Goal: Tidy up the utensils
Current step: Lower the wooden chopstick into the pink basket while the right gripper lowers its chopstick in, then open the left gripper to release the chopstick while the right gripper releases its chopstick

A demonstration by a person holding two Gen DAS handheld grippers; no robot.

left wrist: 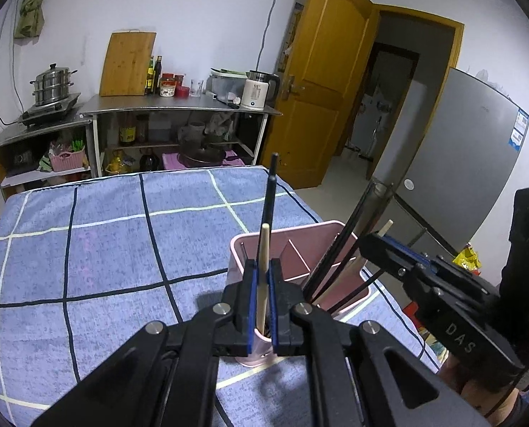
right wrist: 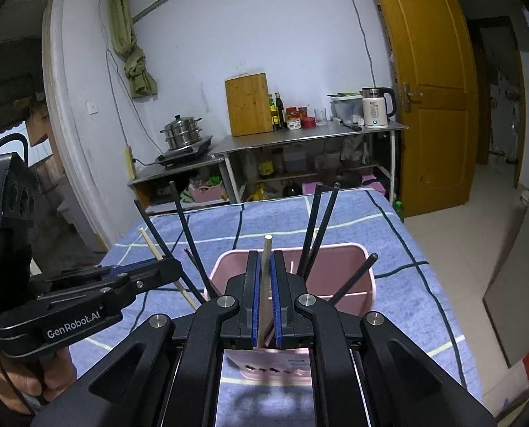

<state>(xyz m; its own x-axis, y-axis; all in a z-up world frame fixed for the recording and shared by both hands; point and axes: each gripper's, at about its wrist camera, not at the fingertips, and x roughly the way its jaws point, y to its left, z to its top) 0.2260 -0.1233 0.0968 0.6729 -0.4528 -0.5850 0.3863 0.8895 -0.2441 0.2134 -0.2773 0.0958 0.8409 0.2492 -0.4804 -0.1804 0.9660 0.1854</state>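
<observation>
A pink utensil holder [left wrist: 292,229] [right wrist: 335,246] with inner dividers stands on the blue checked cloth [left wrist: 104,249]. My left gripper [left wrist: 263,267] is shut on a pale wooden chopstick [left wrist: 263,245], whose lower end dips into the holder's near corner. A black chopstick [left wrist: 269,195] rises just behind it. In the right wrist view my right gripper [right wrist: 267,270] is shut on another wooden chopstick [right wrist: 267,249] over the holder's near wall. Several black chopsticks [right wrist: 317,227] lean inside the holder. Each gripper shows in the other's view: the right one [left wrist: 367,240], the left one [right wrist: 164,267].
The holder sits near the table's right edge [left wrist: 389,295]. Behind the table stands a steel shelf [left wrist: 179,106] with a kettle, a cutting board and a steamer pot. A yellow door [left wrist: 321,82] and a grey fridge [left wrist: 453,163] are at the right. A hand [right wrist: 22,384] grips the left tool.
</observation>
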